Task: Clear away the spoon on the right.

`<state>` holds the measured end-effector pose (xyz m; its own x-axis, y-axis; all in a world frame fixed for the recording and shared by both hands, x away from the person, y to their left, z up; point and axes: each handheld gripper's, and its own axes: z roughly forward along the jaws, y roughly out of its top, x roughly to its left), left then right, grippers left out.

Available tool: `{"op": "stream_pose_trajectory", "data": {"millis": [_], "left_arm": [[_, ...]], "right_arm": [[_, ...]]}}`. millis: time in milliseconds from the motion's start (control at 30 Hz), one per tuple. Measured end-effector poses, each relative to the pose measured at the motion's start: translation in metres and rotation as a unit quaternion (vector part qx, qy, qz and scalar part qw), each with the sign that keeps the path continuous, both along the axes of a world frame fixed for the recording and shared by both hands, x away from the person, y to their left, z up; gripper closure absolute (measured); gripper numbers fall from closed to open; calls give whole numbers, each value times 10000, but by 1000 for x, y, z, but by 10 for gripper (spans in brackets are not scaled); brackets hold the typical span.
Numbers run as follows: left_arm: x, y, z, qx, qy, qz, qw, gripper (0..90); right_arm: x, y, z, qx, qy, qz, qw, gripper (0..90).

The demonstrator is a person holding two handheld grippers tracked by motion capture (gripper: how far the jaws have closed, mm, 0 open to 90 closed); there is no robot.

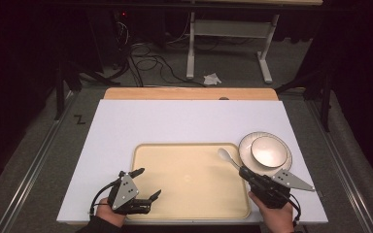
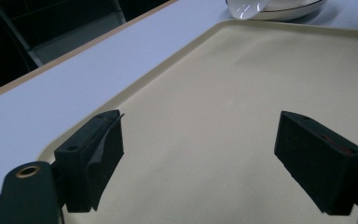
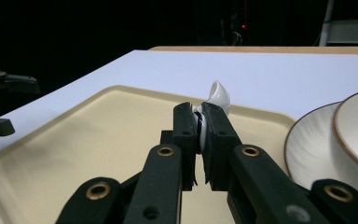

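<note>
a white spoon is being clamped in the right claw, low right of centre, its bowl over the tray corner beside the plate. the left claw is being held apart, lower left, over the tray.

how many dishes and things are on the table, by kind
tray: 1
plate: 1
bowl: 1, on the plate
white spoon: 1, held in the right claw
total: 4
</note>
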<state>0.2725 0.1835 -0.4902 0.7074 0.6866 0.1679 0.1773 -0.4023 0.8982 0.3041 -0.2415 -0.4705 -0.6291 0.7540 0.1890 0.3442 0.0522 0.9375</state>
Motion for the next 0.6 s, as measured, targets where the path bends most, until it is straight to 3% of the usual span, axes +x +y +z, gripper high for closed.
{"op": "stream_pose_trajectory", "data": {"millis": [367,600], "left_arm": [[0,-1,0,9,-5,-2,10000,160],[0,-1,-1,4,0,-6,10000,160]], "right_arm": [[4,19,-8,-110,75,291,9995,868],[5,35,-14,-116,148,615,9979,867]]}}
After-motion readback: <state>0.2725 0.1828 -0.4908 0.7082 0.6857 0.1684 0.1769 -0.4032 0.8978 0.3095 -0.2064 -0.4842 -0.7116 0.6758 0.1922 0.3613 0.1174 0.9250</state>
